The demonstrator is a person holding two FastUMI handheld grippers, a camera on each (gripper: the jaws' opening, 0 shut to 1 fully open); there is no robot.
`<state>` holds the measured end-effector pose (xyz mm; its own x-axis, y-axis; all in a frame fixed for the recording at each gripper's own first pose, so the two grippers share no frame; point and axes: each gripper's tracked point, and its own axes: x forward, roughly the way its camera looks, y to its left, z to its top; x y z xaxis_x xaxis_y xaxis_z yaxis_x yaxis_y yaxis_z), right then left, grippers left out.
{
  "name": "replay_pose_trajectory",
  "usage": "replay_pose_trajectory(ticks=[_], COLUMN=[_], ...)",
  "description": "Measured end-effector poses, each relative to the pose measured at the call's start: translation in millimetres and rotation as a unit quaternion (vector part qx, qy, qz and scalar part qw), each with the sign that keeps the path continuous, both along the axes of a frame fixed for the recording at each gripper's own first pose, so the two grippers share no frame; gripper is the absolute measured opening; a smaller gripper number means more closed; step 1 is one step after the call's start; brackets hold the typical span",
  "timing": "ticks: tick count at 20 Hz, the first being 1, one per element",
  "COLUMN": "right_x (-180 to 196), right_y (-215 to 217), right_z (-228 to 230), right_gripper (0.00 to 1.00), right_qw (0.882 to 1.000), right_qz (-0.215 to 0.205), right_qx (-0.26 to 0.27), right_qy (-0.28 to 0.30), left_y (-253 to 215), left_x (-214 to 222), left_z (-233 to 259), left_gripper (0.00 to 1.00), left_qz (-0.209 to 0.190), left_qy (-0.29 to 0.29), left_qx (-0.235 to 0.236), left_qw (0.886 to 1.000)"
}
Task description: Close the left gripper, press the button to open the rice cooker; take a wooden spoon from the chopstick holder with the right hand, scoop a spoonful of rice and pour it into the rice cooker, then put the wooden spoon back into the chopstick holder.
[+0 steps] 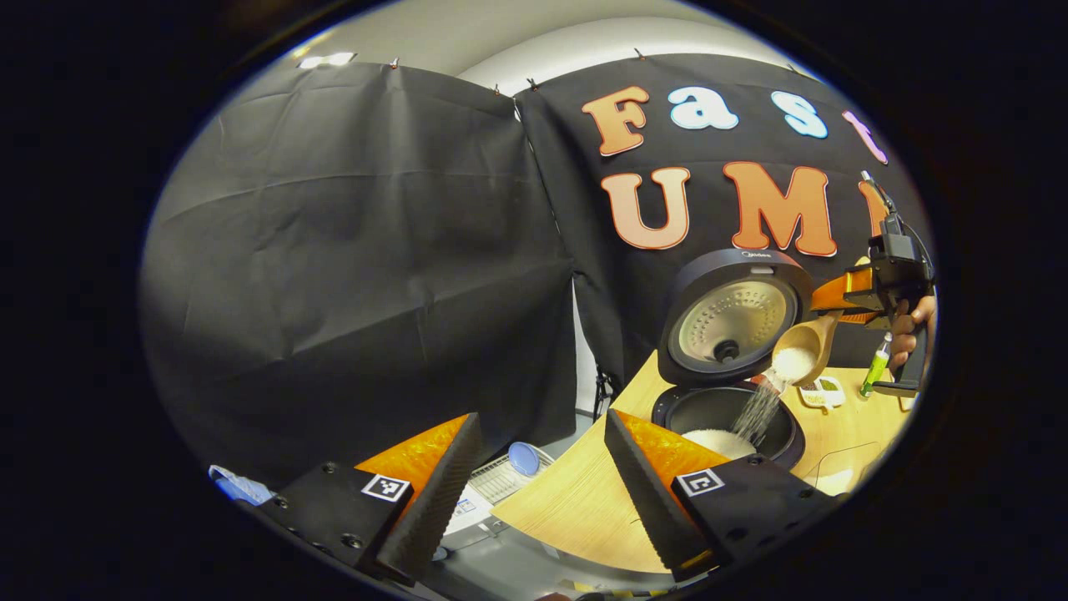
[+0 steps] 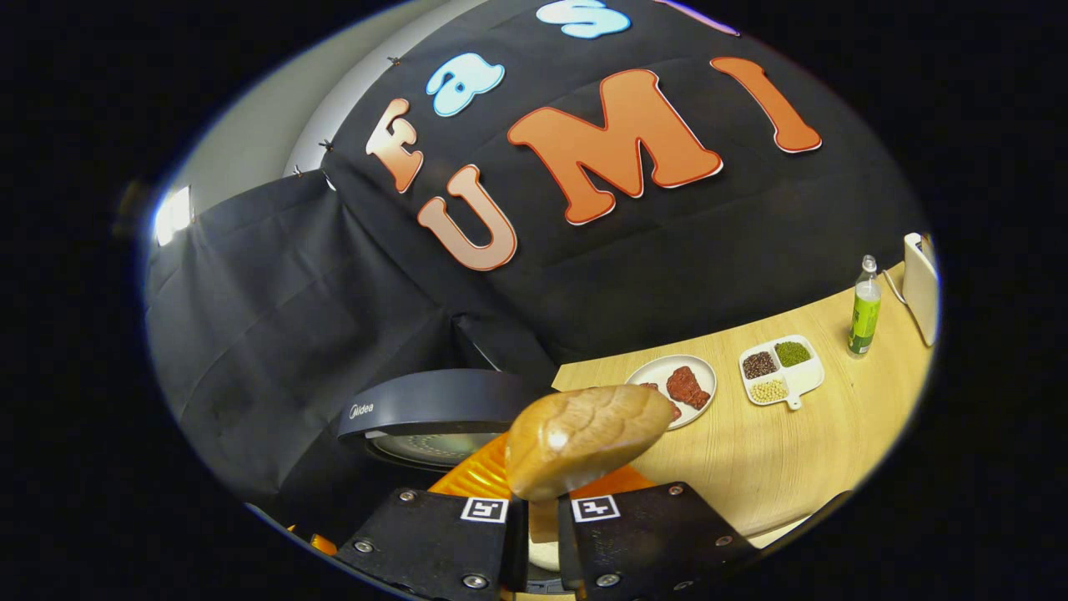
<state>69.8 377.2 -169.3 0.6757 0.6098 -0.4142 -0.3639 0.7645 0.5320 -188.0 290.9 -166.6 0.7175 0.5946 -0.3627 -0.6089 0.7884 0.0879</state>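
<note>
In the left gripper view the black rice cooker (image 1: 724, 413) stands on the wooden table (image 1: 576, 501) with its lid (image 1: 734, 321) raised. The wooden spoon (image 1: 805, 346) is tipped above the pot, and white rice streams from it onto a heap inside. My right gripper (image 1: 838, 305) is shut on the spoon's handle, with a hand (image 1: 909, 330) behind it. My left gripper (image 1: 538, 492) is open with nothing between its fingers, low and to the left of the cooker. In the right gripper view the back of the spoon (image 2: 584, 438) juts out from my right gripper (image 2: 542, 517), above the cooker's lid (image 2: 434, 409).
On the table right of the cooker lie a plate of red meat (image 2: 676, 384), a divided dish of beans (image 2: 780, 371), a green bottle (image 2: 863, 309) and a white object (image 2: 918, 288) at the edge. Below the table's left edge sits a wire rack (image 1: 501, 476).
</note>
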Motion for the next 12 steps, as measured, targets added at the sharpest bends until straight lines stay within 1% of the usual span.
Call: replay_pose_trajectory(ticks=[2, 3, 4, 7, 8, 12], right_x=[-2.9, -4.1, -5.4, -8.4, -9.1, -15.5], right_y=[2.3, 3.9, 5.4, 9.3, 12.0, 22.1], right_z=[-1.3, -2.0, -3.5, -9.5, -11.1, -23.0], right_gripper=[0.14, 0.14, 0.14, 0.14, 0.14, 0.14], right_qw=[1.000, 1.000, 0.999, 0.998, 0.997, 0.994], right_qz=[0.010, 0.013, 0.015, 0.024, 0.026, 0.037], right_qx=[-0.010, -0.016, -0.023, -0.047, -0.053, -0.083], right_qy=[-0.011, -0.016, -0.020, -0.038, -0.043, -0.057], left_y=[0.6, 0.4, -0.4, -1.4, -1.7, 2.7], left_x=[2.6, 2.9, 3.3, 3.2, 2.4, -1.8], left_z=[-1.5, -1.9, -1.9, -3.7, -2.8, -8.7], left_gripper=[0.92, 1.00, 0.92, 0.92, 1.00, 1.00], left_qz=[0.000, -0.001, -0.001, -0.002, -0.002, 0.003], left_qy=[0.000, 0.000, 0.001, 0.002, 0.003, 0.008], left_qx=[-0.002, -0.003, -0.004, -0.004, -0.004, -0.007], left_qw=[1.000, 1.000, 1.000, 1.000, 1.000, 1.000])
